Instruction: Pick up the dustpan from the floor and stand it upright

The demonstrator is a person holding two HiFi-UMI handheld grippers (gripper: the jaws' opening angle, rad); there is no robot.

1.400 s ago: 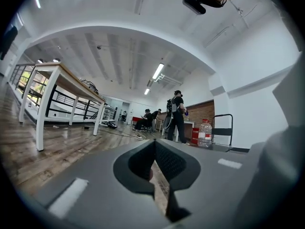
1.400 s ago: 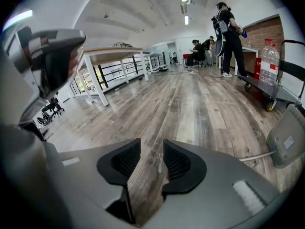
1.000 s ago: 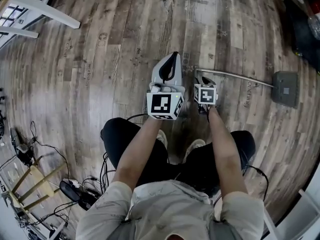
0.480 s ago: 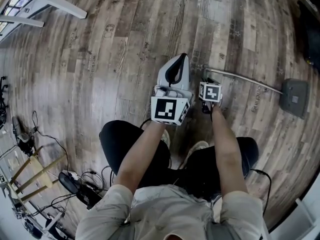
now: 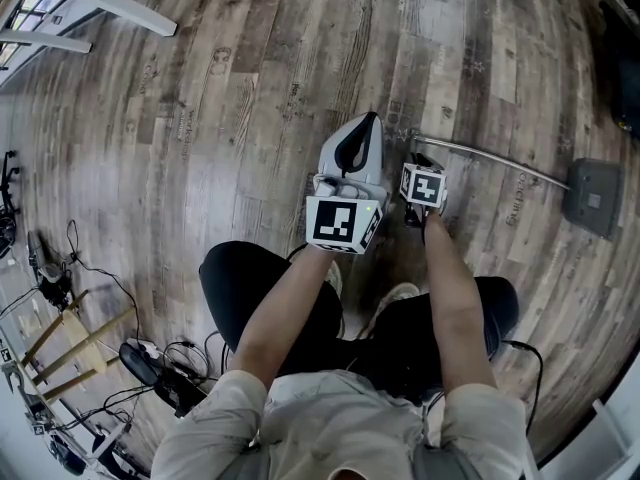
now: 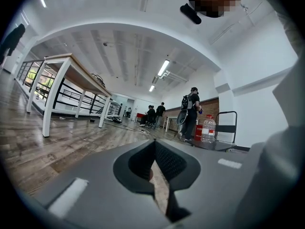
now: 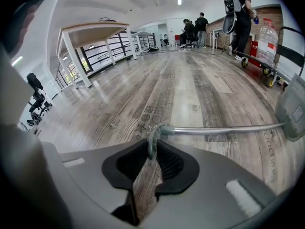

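Grey dustpan (image 7: 291, 109) cut off at edge, loop (image 7: 152, 137) in right tool (image 7: 152, 147)

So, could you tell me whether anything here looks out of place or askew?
Only the dustpan: it lies flat on the wooden floor, its long handle level instead of upright. The right claw grips the loop at its end.

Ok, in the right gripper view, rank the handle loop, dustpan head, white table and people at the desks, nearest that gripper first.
1. Handle loop: between the jaws.
2. Dustpan head: right edge.
3. White table: back left.
4. People at the desks: far end.
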